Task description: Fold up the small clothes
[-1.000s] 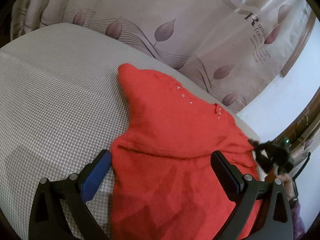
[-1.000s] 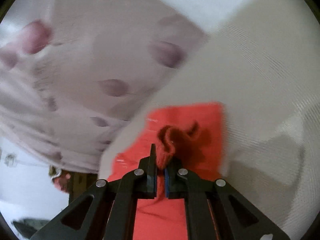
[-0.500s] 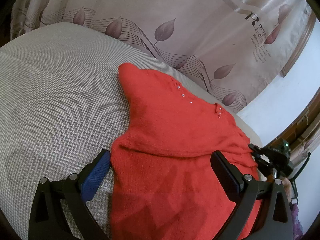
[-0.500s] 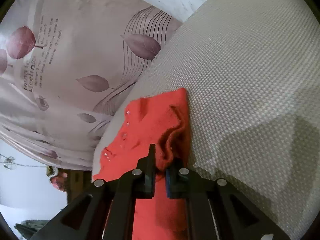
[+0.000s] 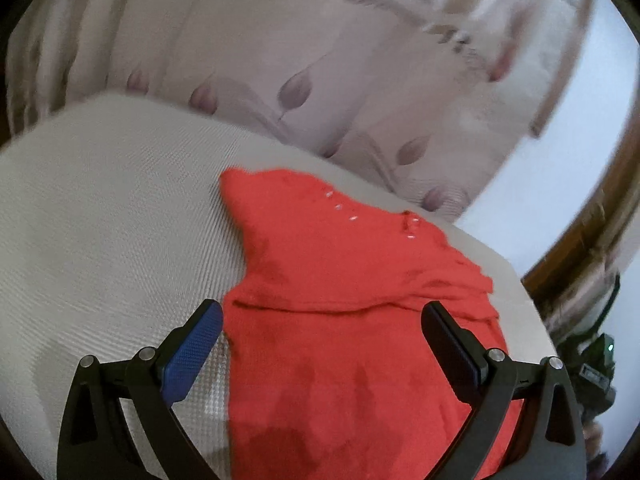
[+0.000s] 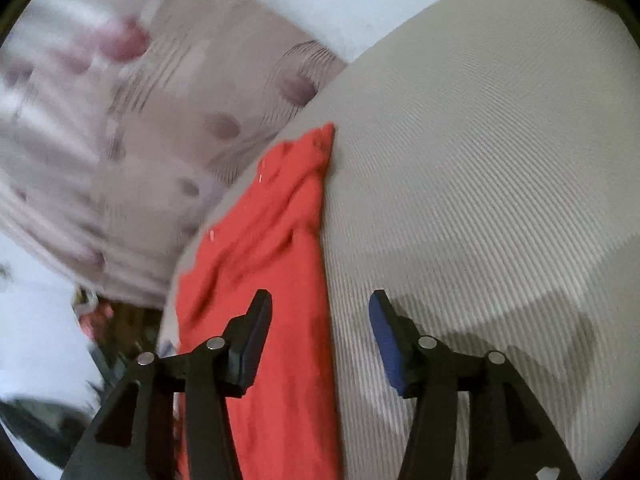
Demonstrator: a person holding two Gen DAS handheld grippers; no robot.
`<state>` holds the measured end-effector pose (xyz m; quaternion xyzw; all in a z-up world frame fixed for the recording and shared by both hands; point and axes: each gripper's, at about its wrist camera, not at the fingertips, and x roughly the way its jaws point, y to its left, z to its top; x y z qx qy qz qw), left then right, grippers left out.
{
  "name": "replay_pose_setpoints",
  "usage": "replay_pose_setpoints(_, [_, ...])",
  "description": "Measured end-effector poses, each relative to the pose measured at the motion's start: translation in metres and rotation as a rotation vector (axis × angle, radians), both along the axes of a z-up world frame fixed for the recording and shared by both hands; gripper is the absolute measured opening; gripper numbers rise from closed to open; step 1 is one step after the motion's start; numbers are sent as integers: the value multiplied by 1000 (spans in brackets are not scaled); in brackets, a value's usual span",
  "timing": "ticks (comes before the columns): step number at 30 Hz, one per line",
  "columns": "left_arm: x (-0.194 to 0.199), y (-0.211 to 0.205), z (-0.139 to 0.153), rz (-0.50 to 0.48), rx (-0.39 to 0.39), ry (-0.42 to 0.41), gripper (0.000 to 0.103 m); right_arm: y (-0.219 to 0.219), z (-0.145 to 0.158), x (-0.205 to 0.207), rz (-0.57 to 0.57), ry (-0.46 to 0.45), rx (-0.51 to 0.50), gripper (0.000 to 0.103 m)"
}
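A small red knitted garment (image 5: pixel 340 280) with a row of small buttons lies on a grey woven cushion (image 5: pixel 100 220), partly folded with an edge across its middle. My left gripper (image 5: pixel 322 320) is open and empty, its fingers spread above the near part of the garment. In the right wrist view the garment (image 6: pixel 272 240) lies as a long strip on the cushion (image 6: pixel 480 160). My right gripper (image 6: pixel 320 312) is open and empty over the garment's right edge.
A pale curtain (image 5: pixel 320 60) with a leaf print hangs behind the cushion. A white wall and a brown wooden frame (image 5: pixel 580 220) stand at the right. The other gripper's dark body (image 5: pixel 592 364) shows beyond the cushion's right edge.
My right gripper has opened and let go of the bunched red fabric, which now lies on the garment. Both views have shifted and blurred; the left gripper stays open.
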<state>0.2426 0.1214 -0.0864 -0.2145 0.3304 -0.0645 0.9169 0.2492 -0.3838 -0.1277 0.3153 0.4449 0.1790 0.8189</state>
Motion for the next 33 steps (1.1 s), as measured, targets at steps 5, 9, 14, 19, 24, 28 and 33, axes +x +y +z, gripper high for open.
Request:
replay_pose_setpoints(5, [-24, -7, 17, -55, 71, 21, 95, 11, 5, -36, 42, -46, -33, 62])
replay_pose_setpoints(9, [-59, 6, 17, -55, 54, 52, 95, 32, 13, -63, 116, -68, -87, 62])
replay_pose_setpoints(14, [-102, 12, -2, -70, 48, 133, 95, 49, 12, -99, 191, -53, -195, 65])
replay_pose_setpoints(19, [-142, -1, -11, -101, 39, 165, 95, 53, 6, -122, 206, -48, -188, 66])
replay_pose_setpoints(24, [-159, -17, -16, -140, 51, 196, 95, 68, 6, -136, 239, -63, -220, 67])
replay_pose_setpoints(28, [-168, -25, -26, -156, 9, 207, 94, 67, 4, -145, 237, -66, -163, 67])
replay_pose_setpoints(33, [-180, -29, -29, -183, -51, 174, 84, 68, 0, -151, 239, -58, -79, 64])
